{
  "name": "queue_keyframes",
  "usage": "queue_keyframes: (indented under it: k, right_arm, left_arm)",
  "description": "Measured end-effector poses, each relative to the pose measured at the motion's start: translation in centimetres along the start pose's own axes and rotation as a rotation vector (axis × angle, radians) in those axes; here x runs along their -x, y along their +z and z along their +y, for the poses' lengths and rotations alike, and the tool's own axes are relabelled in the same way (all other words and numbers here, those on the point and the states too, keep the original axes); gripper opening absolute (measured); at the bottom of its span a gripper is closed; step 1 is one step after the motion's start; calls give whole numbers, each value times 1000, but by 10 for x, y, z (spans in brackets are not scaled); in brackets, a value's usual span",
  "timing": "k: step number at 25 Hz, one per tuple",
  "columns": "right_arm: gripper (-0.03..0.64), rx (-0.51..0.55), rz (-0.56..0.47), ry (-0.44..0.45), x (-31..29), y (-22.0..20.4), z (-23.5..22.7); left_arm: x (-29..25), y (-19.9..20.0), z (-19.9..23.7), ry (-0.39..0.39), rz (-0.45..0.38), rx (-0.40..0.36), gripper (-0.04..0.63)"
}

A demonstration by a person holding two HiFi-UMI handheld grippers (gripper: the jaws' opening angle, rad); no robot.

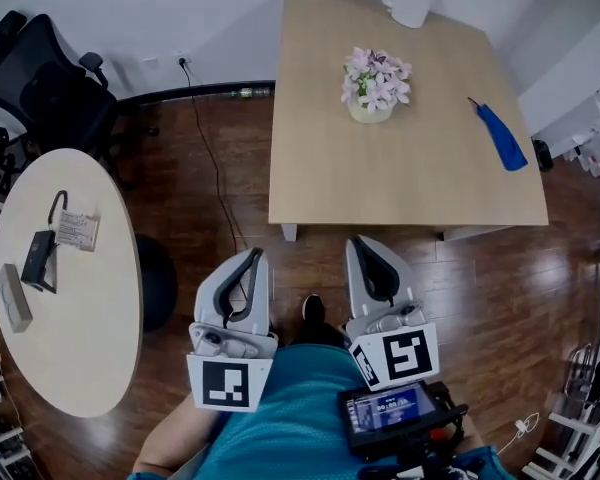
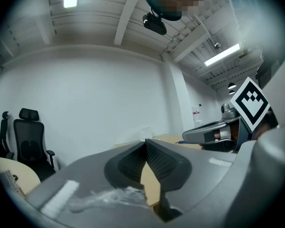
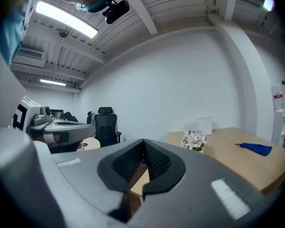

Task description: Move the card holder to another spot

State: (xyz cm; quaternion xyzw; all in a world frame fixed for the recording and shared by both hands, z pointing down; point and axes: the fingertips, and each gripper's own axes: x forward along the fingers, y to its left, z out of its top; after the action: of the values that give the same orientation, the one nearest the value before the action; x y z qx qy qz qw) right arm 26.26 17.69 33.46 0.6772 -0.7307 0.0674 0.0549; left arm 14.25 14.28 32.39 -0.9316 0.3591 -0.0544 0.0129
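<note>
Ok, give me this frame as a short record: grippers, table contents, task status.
left gripper: shut, empty
right gripper: shut, empty
wooden table: flower pot, blue tool, white stand at far edge
round table: black device, card, grey box
task status: nothing touched yet; both grippers short of the tables

Looks like an office — black swivel chair [image 1: 45, 83] left of the square wooden table [image 1: 320, 168], strip lights [image 3: 66, 20] above it, bare white walls [image 2: 99, 103].

Flowers [image 1: 376, 78] stand on the square wooden table [image 1: 320, 168].
</note>
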Motion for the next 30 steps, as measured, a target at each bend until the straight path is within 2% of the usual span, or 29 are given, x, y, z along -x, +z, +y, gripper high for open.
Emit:
queue_keyframes:
  k: [7, 12, 15, 30]
  right_arm:
    - [-8, -34, 52, -29, 11, -20, 29]
    - [-11, -56, 85, -47, 15, -32, 39]
    - [-11, -76, 110, -65, 18, -42, 39]
    - [-11, -84, 108, -62, 23, -42, 46]
  left_arm:
    - [25, -18, 9, -33, 20, 38, 15]
    - [32, -29, 15, -49, 37, 2, 15]
    - [34, -33, 17, -42, 42, 15, 15]
    - [42, -25, 11, -69, 9, -46, 15]
